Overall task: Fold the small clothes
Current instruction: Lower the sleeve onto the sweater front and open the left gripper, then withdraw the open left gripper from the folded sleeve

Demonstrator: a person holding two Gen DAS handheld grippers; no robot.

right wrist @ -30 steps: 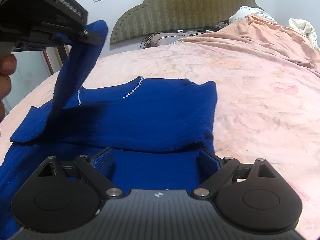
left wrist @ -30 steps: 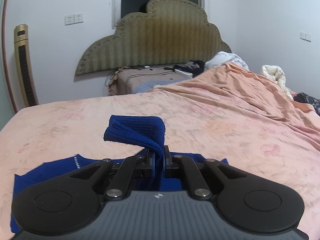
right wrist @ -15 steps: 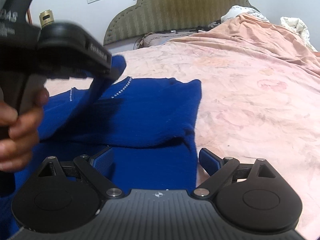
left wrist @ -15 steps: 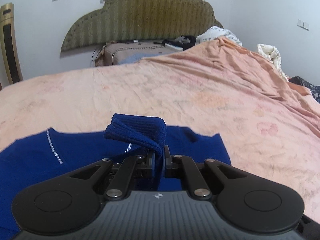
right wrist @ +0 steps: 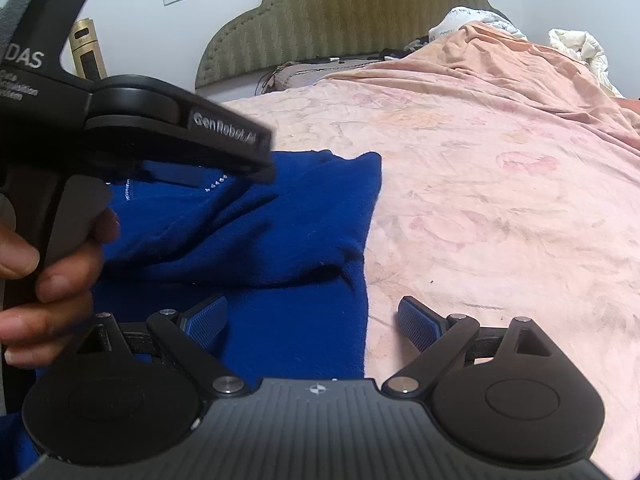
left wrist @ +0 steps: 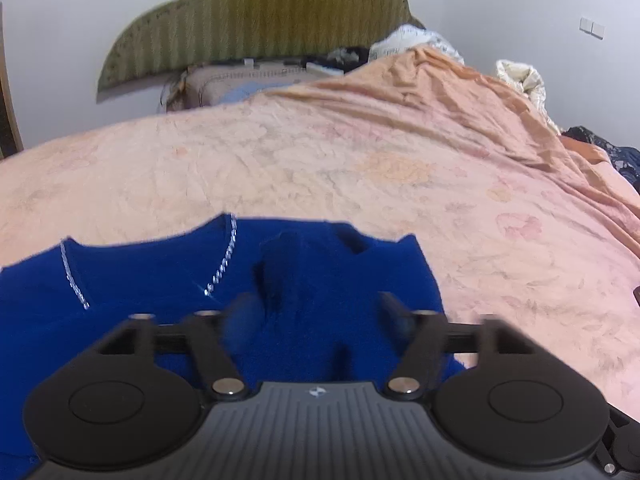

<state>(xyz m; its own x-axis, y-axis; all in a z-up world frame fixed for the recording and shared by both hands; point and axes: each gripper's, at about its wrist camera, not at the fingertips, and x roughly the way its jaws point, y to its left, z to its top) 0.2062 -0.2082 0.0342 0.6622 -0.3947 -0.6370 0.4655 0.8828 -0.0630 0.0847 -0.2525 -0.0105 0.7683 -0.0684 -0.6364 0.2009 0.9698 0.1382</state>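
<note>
Left tool (left wrist: pixel 316 304) jaws opening, sleeve dropped on blue knit sweater (left wrist: pixel 132 280); right tool (right wrist: pixel 310 320) gapes empty over its hem edge at 12 o'clock.

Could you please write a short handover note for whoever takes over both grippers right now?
Left gripper: jaws opening over the blue sweater, with the sleeve end between them, pads clear of it.
Right gripper: open, empty, low over the sweater's right edge, where it meets the pink bedsheet.
Sweater: lies on the bedsheet, silver-trimmed neckline towards the headboard.
Done: the sleeve is laid across the chest and the right side looks folded in.
Left: probably fold the body up and smooth it.
</note>
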